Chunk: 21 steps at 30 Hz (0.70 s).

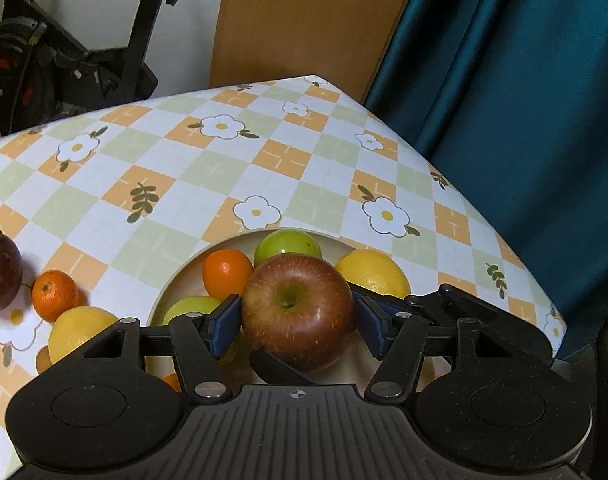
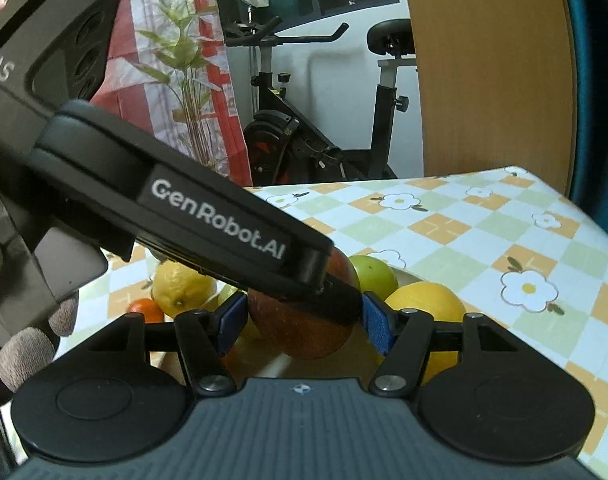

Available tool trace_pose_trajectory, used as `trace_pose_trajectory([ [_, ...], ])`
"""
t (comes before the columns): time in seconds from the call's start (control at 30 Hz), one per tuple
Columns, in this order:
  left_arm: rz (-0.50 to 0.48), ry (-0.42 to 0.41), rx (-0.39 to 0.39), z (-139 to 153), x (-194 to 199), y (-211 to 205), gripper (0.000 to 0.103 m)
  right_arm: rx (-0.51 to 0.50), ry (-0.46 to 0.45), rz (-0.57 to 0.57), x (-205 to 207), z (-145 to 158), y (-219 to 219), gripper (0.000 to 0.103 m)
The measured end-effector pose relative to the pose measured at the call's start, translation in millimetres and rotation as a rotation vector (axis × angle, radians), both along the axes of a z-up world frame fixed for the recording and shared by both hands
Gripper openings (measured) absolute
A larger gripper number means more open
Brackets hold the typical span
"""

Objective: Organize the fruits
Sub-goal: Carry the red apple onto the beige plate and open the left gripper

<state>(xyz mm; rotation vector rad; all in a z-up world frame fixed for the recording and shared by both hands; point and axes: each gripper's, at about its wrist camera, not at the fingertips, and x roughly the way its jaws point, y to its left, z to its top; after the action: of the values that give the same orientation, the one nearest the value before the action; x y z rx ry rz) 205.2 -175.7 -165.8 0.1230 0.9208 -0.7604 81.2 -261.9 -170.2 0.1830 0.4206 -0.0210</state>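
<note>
Both tools gripped the same red apple (image 1: 298,312); left tool (image 1: 298,322) had its blue pads (image 1: 224,330) pressed on the apple's sides at medium width; right tool (image 2: 304,322) also sat closed on the apple (image 2: 304,332), pads touching either side, with the left tool's body crossing over it in the right wrist view. Apple was held just over the bowl (image 1: 184,276), above the fruit already in there: two green fruits (image 1: 286,242), an orange (image 1: 226,272), a lemon (image 1: 374,272). Still out on the checked counter (image 1: 184,168): a small orange (image 1: 54,294), another lemon (image 1: 78,332), a dark purple fruit (image 1: 0,272), all left of the bowl.

Risks, my read: two tools on one round fruit could pull against each other; if one let go late the apple would twist or squirt out; dropped from here it would land on the piled fruit and could roll over the rim or knock the orange out; the tools' fingers sat very close and could clash on release; hard squeeze could bruise the apple.
</note>
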Motion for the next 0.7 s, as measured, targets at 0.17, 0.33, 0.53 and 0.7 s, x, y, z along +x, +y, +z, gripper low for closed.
trace_pose_trajectory([
  [0.17,-0.001,-0.013,-0.002,0.3,0.4,1.7,0.064,-0.042,0.009,-0.001,2.6,-0.9,6.1,0.064],
  [0.33,0.007,-0.02,-0.011,0.9,1.3,3.5,0.064,-0.073,0.015,0.001,4.5,-2.8,10.1,0.065],
  [0.53,0.01,-0.021,-0.023,0.1,0.9,5.4,0.064,-0.087,0.021,0.003,6.4,-3.9,11.8,0.065],
  [0.7,0.013,-0.023,-0.03,1.1,-0.2,9.1,0.064,-0.088,0.027,0.004,6.7,-4.4,13.4,0.064],
])
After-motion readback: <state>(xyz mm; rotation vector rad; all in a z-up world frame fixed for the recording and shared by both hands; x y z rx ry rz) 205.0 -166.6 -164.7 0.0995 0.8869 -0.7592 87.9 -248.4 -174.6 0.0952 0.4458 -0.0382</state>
